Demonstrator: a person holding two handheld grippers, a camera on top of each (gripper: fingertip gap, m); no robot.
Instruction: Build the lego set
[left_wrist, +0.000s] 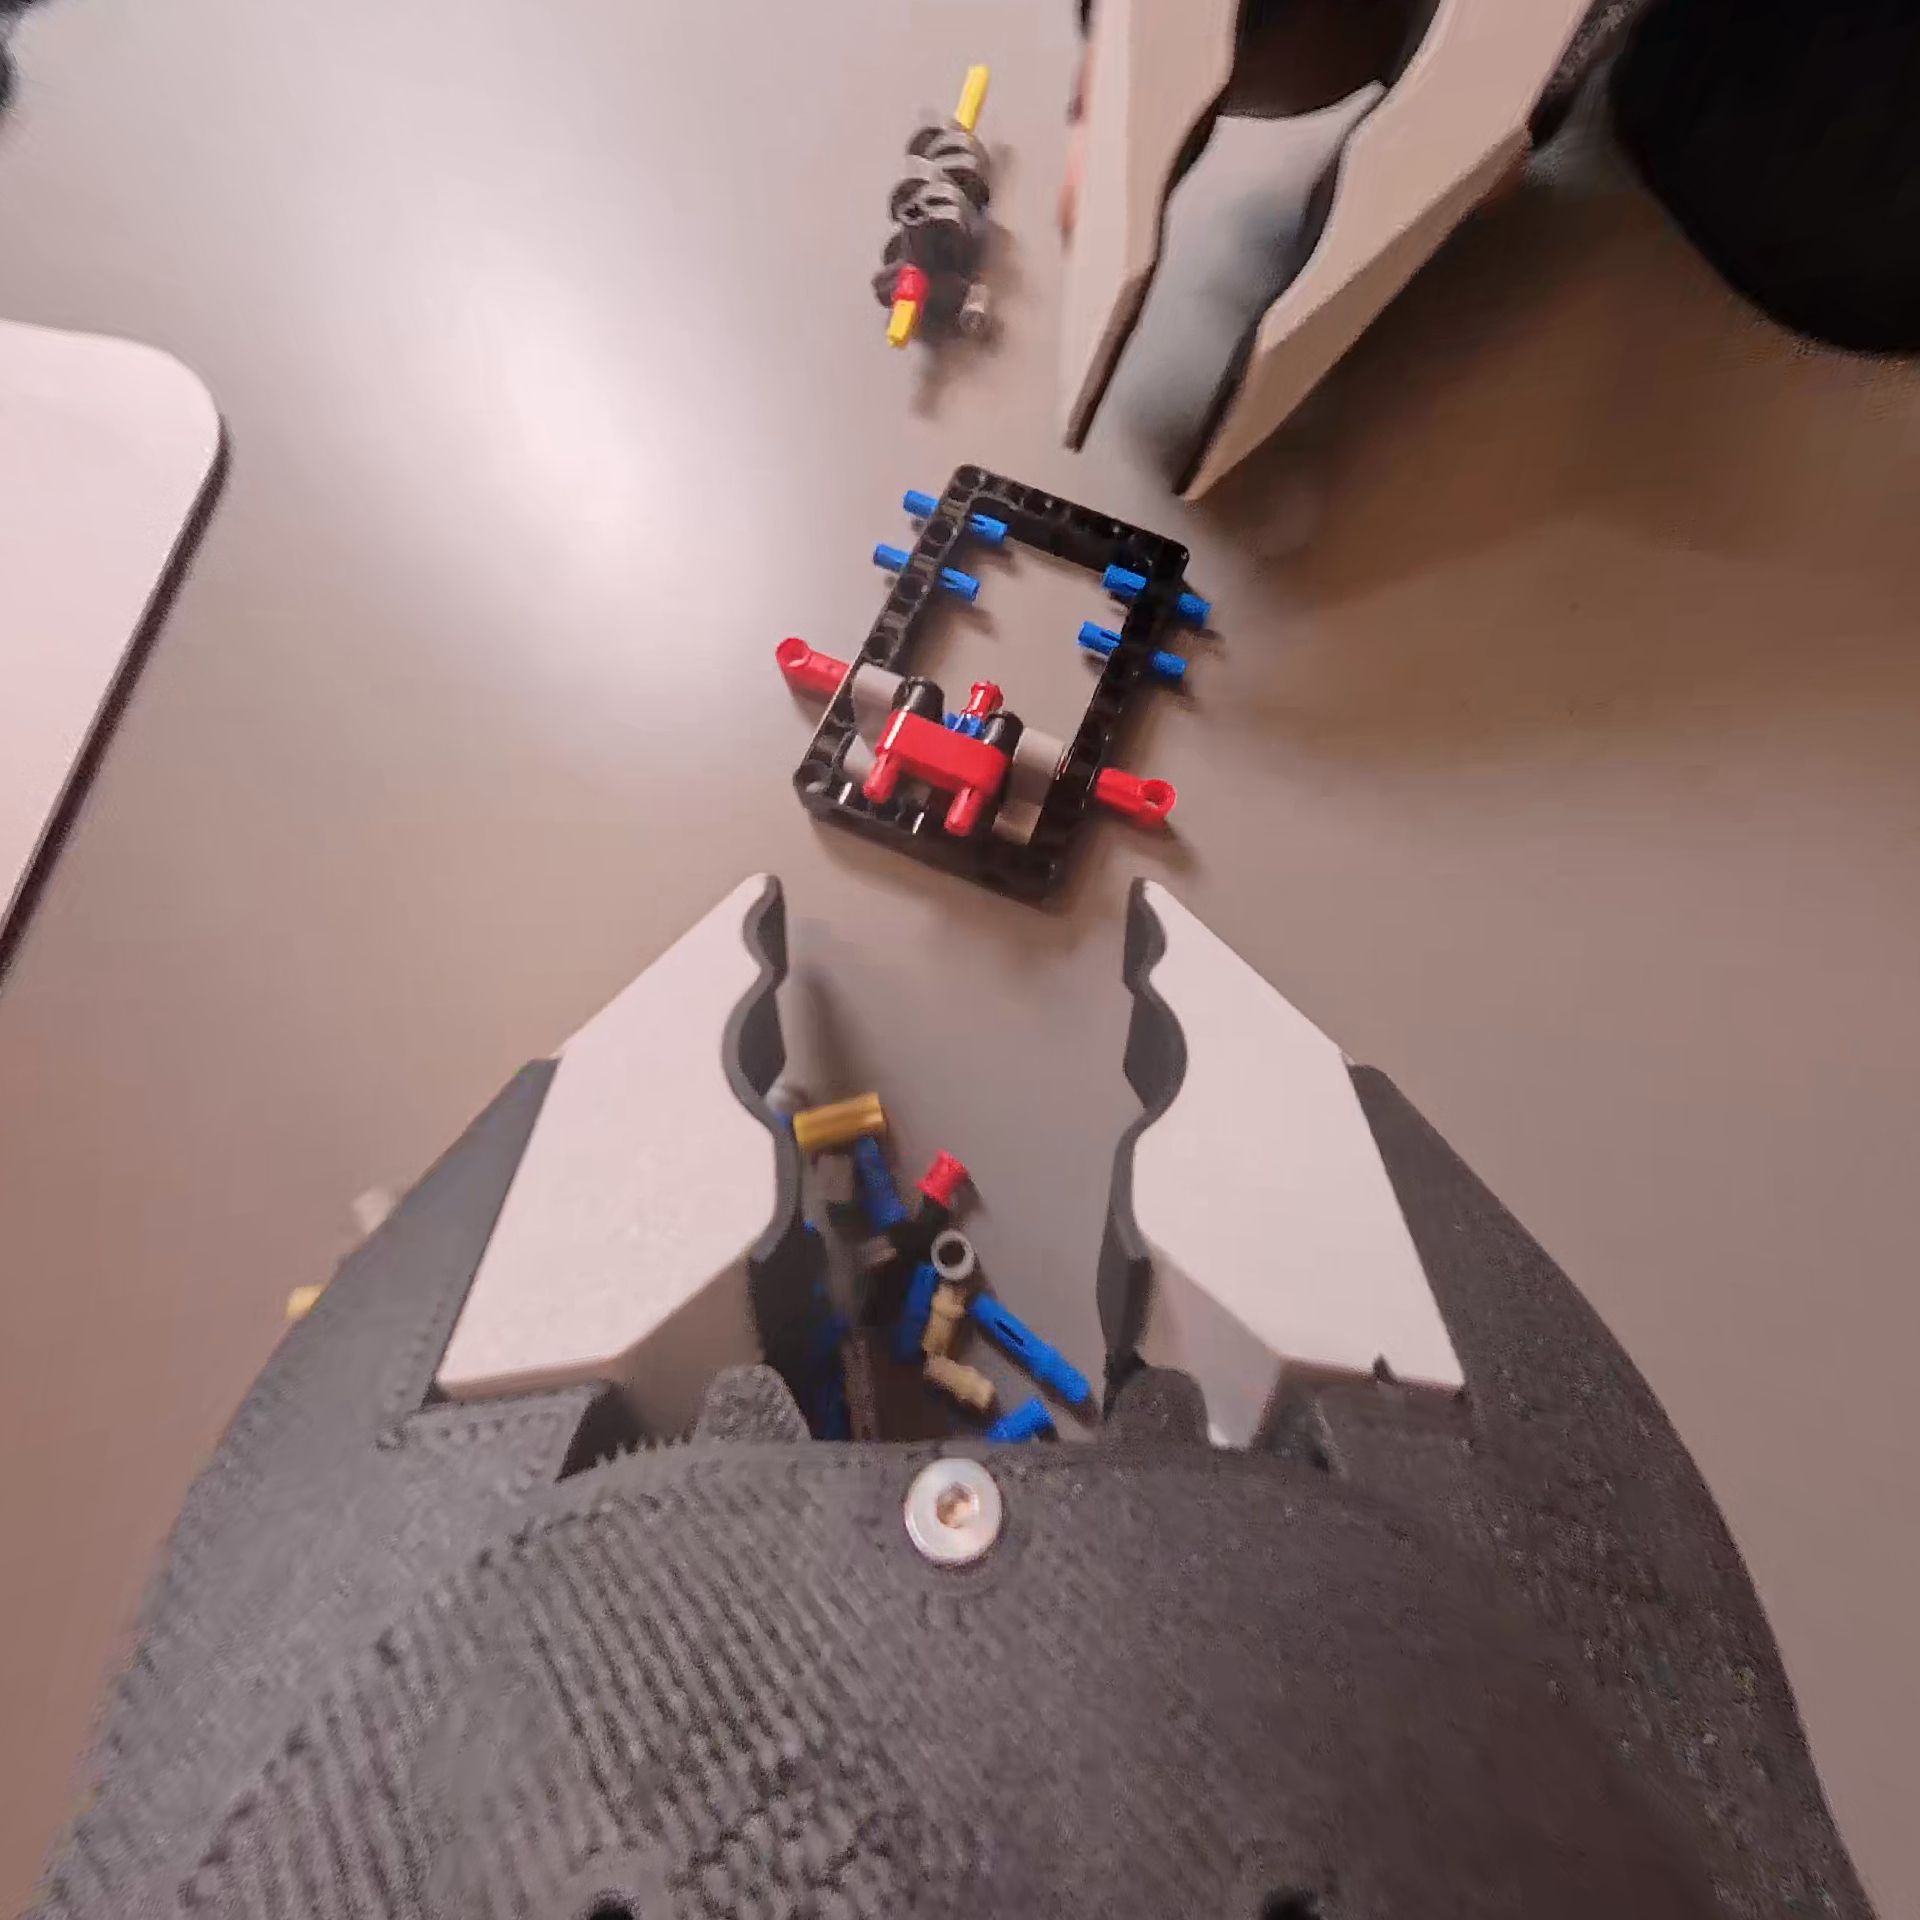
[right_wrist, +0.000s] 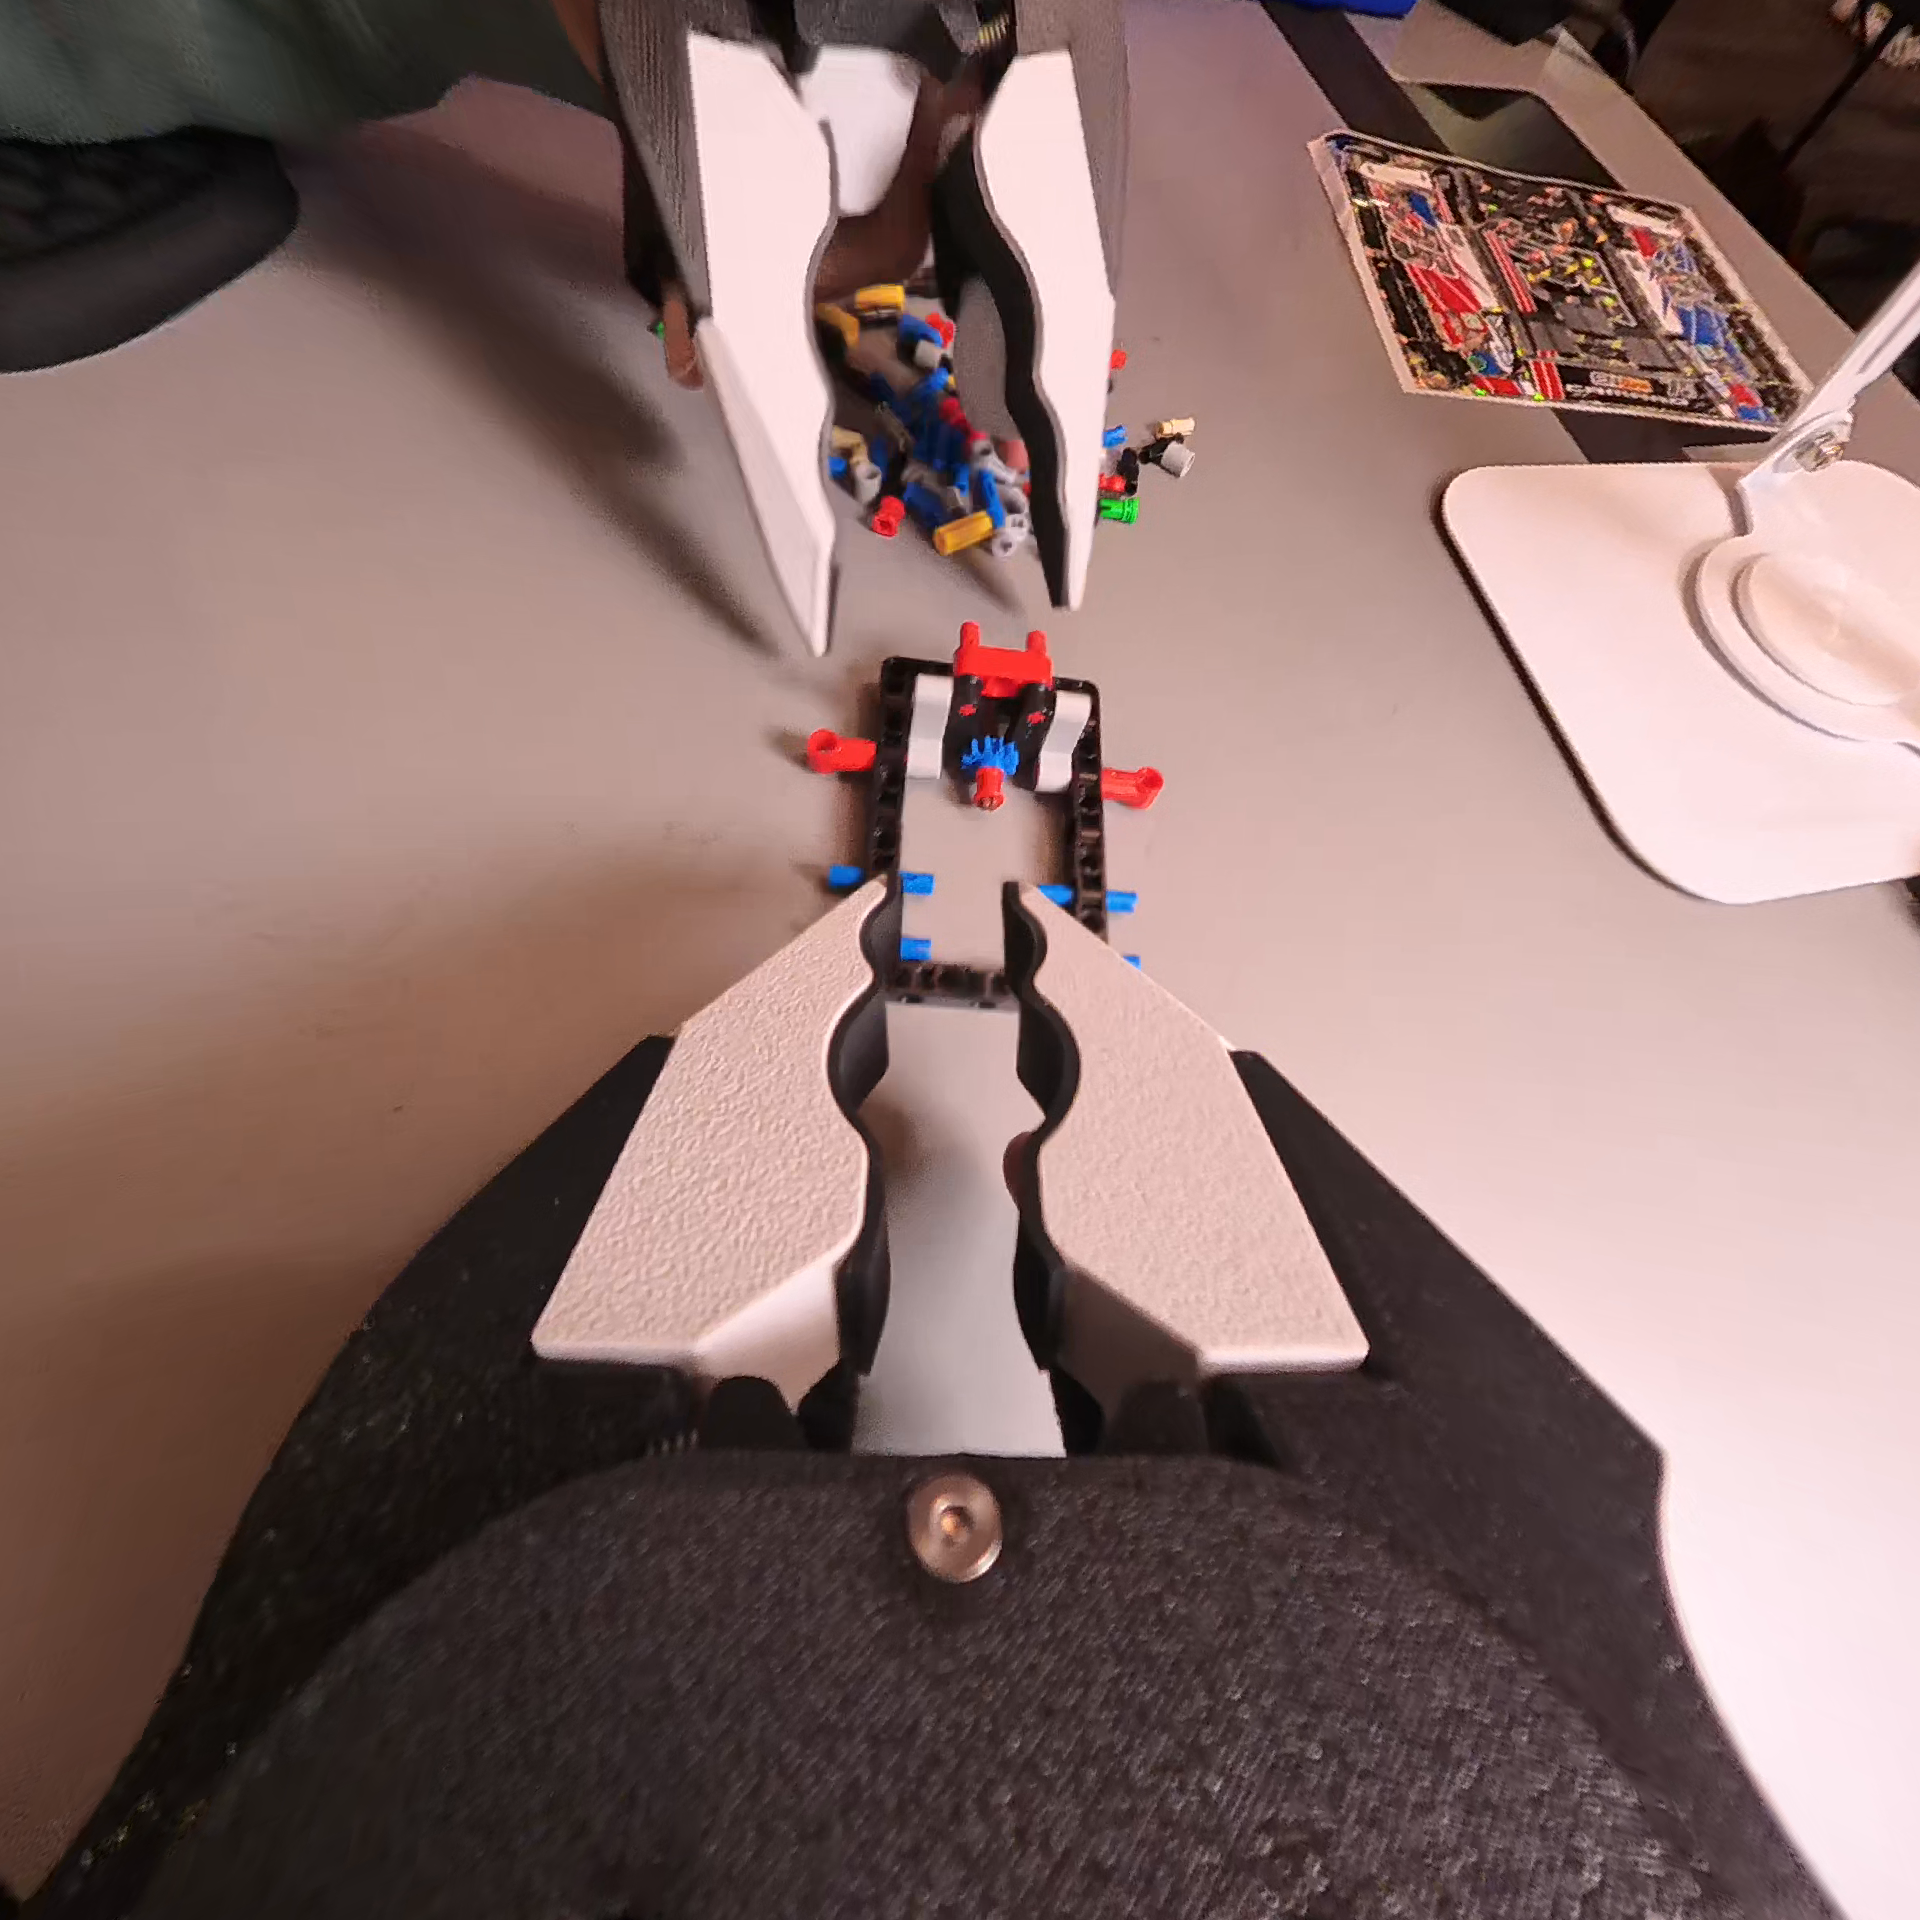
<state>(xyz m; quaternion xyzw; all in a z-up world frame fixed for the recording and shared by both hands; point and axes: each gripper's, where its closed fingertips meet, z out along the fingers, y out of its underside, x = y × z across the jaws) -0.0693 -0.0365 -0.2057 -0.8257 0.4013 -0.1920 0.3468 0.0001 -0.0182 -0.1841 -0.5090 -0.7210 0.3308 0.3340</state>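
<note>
Both grippers (left_wrist: 951, 894) (right_wrist: 943, 894) agape, empty.

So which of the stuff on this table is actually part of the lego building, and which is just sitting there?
Part of the job:
- black frame
- pile of loose pieces
- small axle assembly
- printed sheet, possibly its stickers or guide

Just lying about:
- white stand base
- table itself

- The frame (left_wrist: 997, 675) lay flat between the two grippers, bare table (left_wrist: 468, 623) open on its left.
- A loose pile (right_wrist: 935, 436) sat under the left gripper (left_wrist: 951, 904).
- A small assembly (left_wrist: 935, 218) lay beyond the frame, near the right gripper (right_wrist: 945, 894).
- A white stand base (right_wrist: 1621, 665) and sheet (right_wrist: 1548, 281) blocked one side.
</note>
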